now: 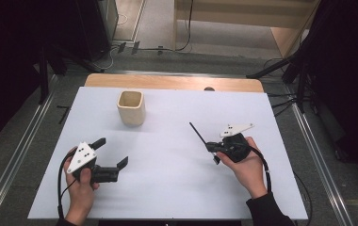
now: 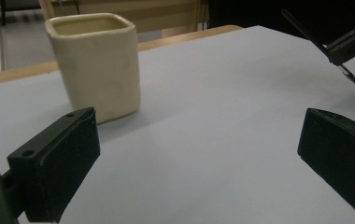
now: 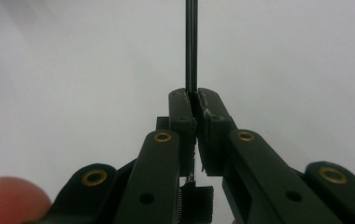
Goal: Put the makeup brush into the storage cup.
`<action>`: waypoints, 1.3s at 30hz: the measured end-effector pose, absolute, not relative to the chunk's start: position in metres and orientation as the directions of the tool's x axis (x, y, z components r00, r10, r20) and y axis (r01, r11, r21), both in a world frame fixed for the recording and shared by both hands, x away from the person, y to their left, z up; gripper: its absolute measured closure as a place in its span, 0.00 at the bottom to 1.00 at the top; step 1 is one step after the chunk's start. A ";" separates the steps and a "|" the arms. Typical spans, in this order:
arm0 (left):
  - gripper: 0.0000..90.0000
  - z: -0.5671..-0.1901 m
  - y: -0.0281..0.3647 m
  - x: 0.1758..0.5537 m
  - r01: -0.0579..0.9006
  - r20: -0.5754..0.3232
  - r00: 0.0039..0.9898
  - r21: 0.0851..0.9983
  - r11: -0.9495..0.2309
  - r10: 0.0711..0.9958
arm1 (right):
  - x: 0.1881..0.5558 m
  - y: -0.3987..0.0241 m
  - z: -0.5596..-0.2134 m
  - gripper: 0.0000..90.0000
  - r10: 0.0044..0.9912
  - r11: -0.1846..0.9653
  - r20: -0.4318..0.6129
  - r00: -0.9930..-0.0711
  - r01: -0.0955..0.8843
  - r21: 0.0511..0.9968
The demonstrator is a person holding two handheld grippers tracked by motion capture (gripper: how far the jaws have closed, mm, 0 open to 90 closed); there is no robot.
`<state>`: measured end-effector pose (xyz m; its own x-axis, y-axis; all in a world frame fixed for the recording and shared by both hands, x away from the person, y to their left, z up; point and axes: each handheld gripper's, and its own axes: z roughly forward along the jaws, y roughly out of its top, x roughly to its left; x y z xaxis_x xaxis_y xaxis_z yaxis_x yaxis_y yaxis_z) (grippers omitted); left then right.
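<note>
A cream, square-sided cup (image 1: 131, 107) stands upright on the white tabletop (image 1: 177, 188), towards the back left. My left gripper (image 1: 112, 151) is held at the front left, its jaws wide open with nothing between them. In the left gripper view the cup (image 2: 96, 65) stands just beyond the left jaw of that gripper (image 2: 199, 135). My right gripper (image 1: 210, 147) is at the middle right, shut on a thin black rod (image 1: 198, 135) that sticks out up and to the left. In the right gripper view the rod (image 3: 191, 46) rises straight from the closed gripper (image 3: 195, 100).
A wooden strip (image 1: 167, 82) runs along the table's far edge. Metal rails (image 1: 26, 136) flank the table on both sides, and cables lie on the floor behind. The right gripper with its rod (image 2: 306, 30) appears at the top right of the left gripper view.
</note>
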<state>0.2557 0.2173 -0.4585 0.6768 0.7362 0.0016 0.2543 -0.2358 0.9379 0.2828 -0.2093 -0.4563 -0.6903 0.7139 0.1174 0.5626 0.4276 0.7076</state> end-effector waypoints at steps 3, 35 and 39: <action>0.00 -0.455 0.204 0.266 0.255 -0.004 0.693 0.937 -0.240 0.721 | 0.280 -0.209 -0.457 0.97 0.720 0.382 0.133 -0.681 0.549 0.744; 0.15 -0.437 0.138 0.285 0.266 -0.095 0.884 0.907 -0.325 0.458 | 0.256 -0.168 -0.452 0.97 0.655 0.414 0.025 -0.756 0.386 0.825; 0.17 -0.436 0.135 0.285 0.272 -0.096 0.897 0.889 -0.367 0.432 | 0.254 -0.163 -0.453 0.97 0.606 0.474 -0.019 -0.795 0.342 0.812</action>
